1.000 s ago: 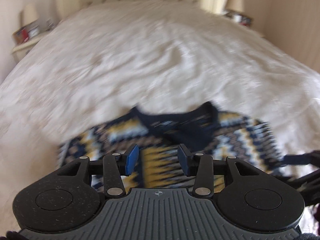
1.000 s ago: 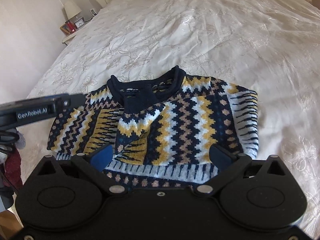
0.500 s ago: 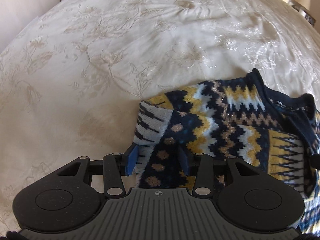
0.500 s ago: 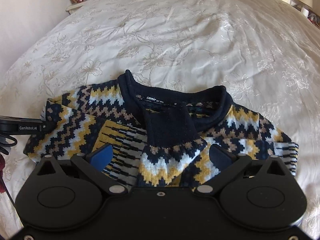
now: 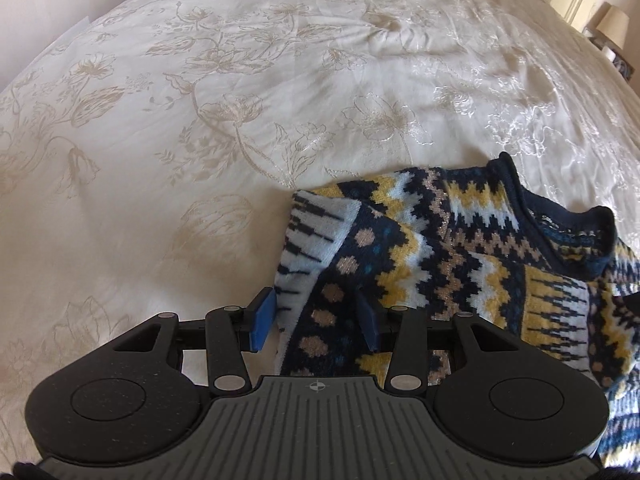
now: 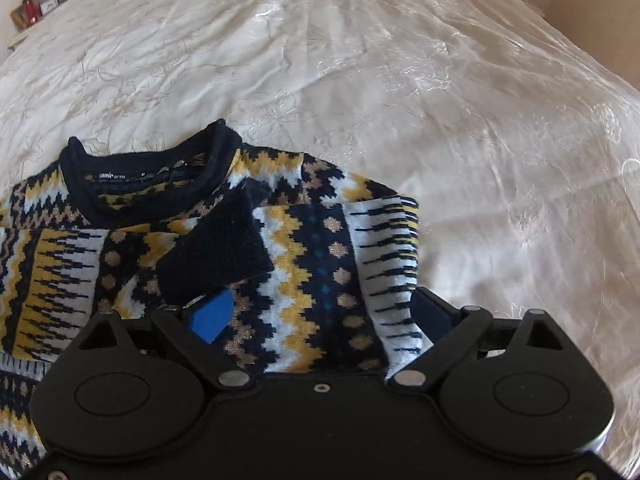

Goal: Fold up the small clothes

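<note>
A small knitted sweater (image 5: 440,248) in navy, yellow, white and tan zigzags lies on the bed, sleeves folded in over the front, navy collar away from me. My left gripper (image 5: 316,322) is open with its blue pads either side of the sweater's left folded edge. In the right wrist view the sweater (image 6: 304,248) fills the lower left, with a navy cuff (image 6: 216,248) lying across its chest. My right gripper (image 6: 320,314) is open wide over the sweater's right side, its pads either side of the folded right edge.
The sweater lies on a cream bedspread (image 5: 240,100) with a floral pattern. A bedside table with a lamp (image 5: 612,28) stands at the far right in the left wrist view. Another nightstand with red items (image 6: 32,12) stands at the far left in the right wrist view.
My left gripper has swung from the sweater's middle to its left edge and closer in. My right gripper has moved right and closer, to the right edge. Both stayed open.
</note>
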The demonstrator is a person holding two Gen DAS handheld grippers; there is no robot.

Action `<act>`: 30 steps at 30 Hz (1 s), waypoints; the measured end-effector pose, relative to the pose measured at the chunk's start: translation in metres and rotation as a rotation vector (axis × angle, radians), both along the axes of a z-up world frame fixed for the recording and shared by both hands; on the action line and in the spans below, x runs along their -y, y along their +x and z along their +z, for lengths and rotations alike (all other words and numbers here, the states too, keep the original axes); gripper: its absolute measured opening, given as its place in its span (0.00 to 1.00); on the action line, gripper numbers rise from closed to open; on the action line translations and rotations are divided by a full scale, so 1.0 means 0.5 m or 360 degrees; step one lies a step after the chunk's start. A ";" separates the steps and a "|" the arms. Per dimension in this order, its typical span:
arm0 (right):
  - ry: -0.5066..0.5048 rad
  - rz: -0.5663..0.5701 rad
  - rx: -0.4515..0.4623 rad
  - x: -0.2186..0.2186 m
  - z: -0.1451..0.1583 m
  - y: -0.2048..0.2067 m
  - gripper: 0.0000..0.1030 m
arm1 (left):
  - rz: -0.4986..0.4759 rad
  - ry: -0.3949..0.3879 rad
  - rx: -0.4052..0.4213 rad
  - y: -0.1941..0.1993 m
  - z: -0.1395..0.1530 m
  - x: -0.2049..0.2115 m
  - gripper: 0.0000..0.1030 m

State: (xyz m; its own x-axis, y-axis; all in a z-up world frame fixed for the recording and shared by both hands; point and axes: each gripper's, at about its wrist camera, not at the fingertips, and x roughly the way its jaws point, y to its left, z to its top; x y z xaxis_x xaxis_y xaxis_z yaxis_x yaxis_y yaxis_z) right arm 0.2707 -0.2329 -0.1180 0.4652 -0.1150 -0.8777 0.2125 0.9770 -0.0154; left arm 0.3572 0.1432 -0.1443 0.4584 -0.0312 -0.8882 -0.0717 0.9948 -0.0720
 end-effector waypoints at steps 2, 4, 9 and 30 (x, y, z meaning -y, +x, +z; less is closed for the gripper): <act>0.0110 0.0012 0.0064 0.014 0.007 -0.013 0.93 | 0.0019 -0.0010 0.0001 -0.008 0.005 -0.003 0.41; 0.0192 0.0033 0.0121 0.018 0.010 -0.018 0.93 | 0.0026 -0.0011 0.0003 -0.017 0.011 -0.003 0.41; 0.0344 0.0028 0.0201 0.018 0.011 -0.003 0.93 | 0.0013 0.0004 0.0017 -0.043 0.029 -0.002 0.41; 0.0323 0.0297 0.0147 0.019 0.073 0.028 0.17 | -0.0146 0.0048 0.0084 -0.020 0.052 0.056 0.42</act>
